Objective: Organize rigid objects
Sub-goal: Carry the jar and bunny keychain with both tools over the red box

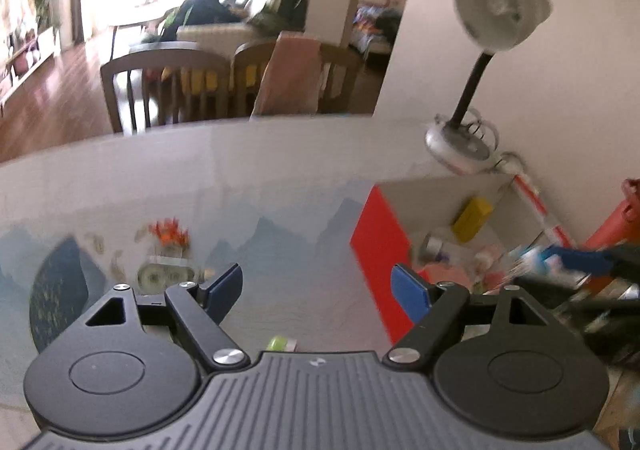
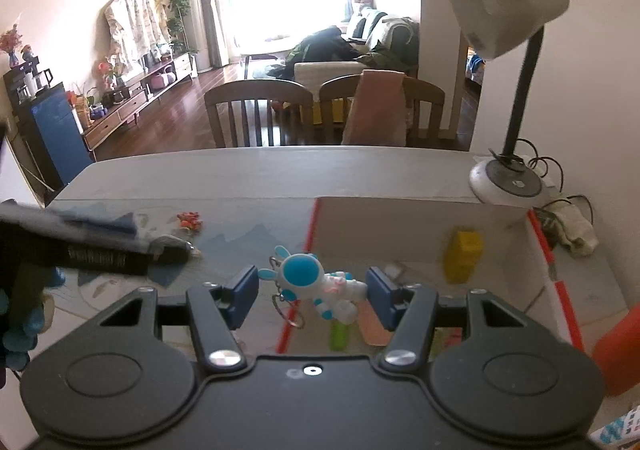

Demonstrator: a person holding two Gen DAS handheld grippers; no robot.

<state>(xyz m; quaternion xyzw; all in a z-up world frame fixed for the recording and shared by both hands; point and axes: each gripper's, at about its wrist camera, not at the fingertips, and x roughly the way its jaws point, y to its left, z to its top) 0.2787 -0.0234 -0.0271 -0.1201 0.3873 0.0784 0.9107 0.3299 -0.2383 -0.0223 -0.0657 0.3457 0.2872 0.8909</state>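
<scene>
Right hand-held gripper point(image 2: 312, 296) clamps a toy astronaut keychain point(image 2: 320, 286) crosswise, above the box point(image 2: 400, 217) at centre-right; left hand-held gripper point(image 1: 316, 290) spread, empty.

The right hand-held gripper point(image 2: 312, 292) clamps a blue-and-white astronaut keychain point(image 2: 320, 288) above the box point(image 2: 400, 217).

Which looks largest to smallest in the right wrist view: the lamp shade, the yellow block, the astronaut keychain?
1. Lamp shade, clearly the largest.
2 and 3. The astronaut keychain looks somewhat bigger than the yellow block, but it is much nearer the camera, so that order is unsure.
</scene>
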